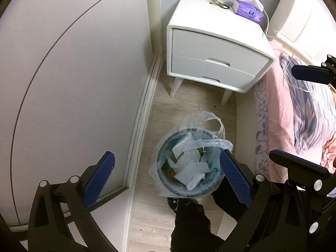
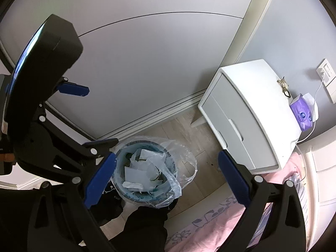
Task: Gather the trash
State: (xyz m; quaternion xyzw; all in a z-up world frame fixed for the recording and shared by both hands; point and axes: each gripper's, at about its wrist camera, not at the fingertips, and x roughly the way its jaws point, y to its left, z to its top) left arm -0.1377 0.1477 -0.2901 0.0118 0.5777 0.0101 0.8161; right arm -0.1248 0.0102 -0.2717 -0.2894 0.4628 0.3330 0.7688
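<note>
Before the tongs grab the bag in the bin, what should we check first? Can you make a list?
1. Left tongs open: ok.
2. Right tongs open: ok.
3. Both tongs empty: ok.
4. Bin upright on the floor: ok.
5. Loose bag edge sticking up to grab: ok.
6. Trash below the rim: ok.
7. Bag free of tears: cannot tell.

Both wrist cams looking down from above at the same bedroom corner

Left one faces the nightstand (image 1: 216, 48) head-on; the right sits further right, angled toward the wall. Both catch the lined trash bin (image 1: 189, 163) (image 2: 145, 168) on the floor between their own fingers.
</note>
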